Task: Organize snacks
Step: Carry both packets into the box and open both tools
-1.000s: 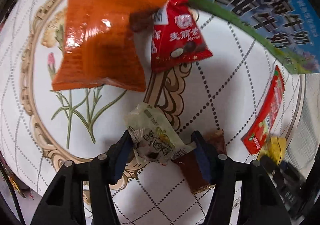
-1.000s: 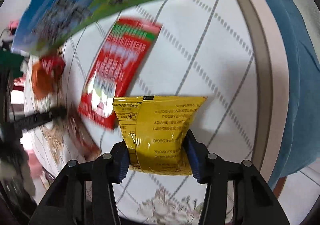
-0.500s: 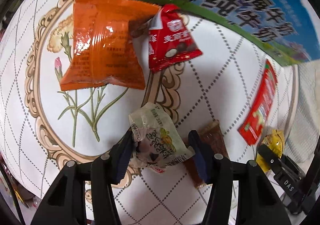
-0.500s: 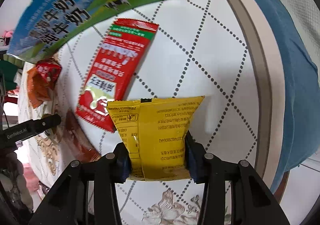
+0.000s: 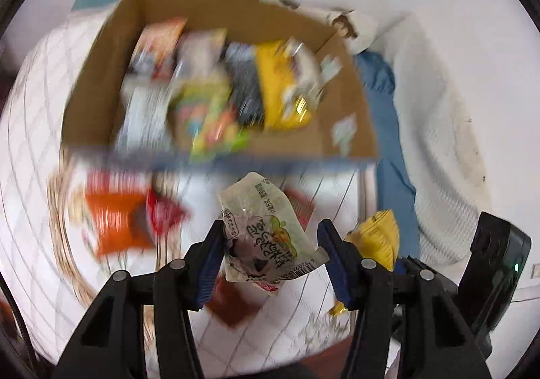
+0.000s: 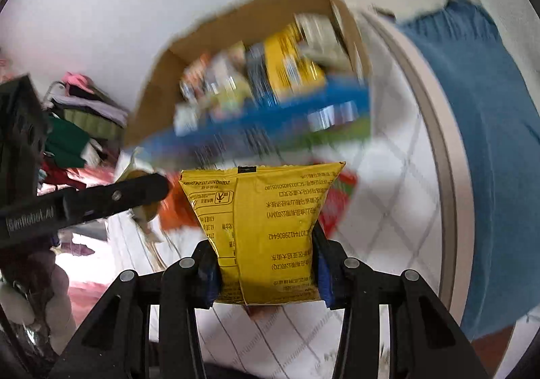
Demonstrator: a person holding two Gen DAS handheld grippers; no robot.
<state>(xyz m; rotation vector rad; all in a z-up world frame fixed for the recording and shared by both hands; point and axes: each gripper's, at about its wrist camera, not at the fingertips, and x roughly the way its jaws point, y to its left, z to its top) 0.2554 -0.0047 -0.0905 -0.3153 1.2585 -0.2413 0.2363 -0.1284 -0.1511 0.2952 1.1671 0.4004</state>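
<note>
Left hand-held gripper (image 5: 271, 245): raised off the table, fingers partly closed, pinching a pale packet (image 5: 266, 230) mainly against the left pad; a gap shows at the right pad. Right hand-held gripper (image 6: 266, 264): also raised, both fingers (image 6: 325, 272) pressed flat against a yellow bag (image 6: 266, 230), held upright. Left gripper's finger visible at left edge of right wrist view.

- Left gripper (image 5: 271, 252): black angular plastic linkage arms; blue ribbed pads (image 5: 212, 264) on the inner finger faces; round silver screw heads at the pivots.
- Right gripper (image 6: 266, 266): the same black frame, blue pads and silver pivot screws.
- Left gripper's side, in the right wrist view: white lettering, blurred.
</note>
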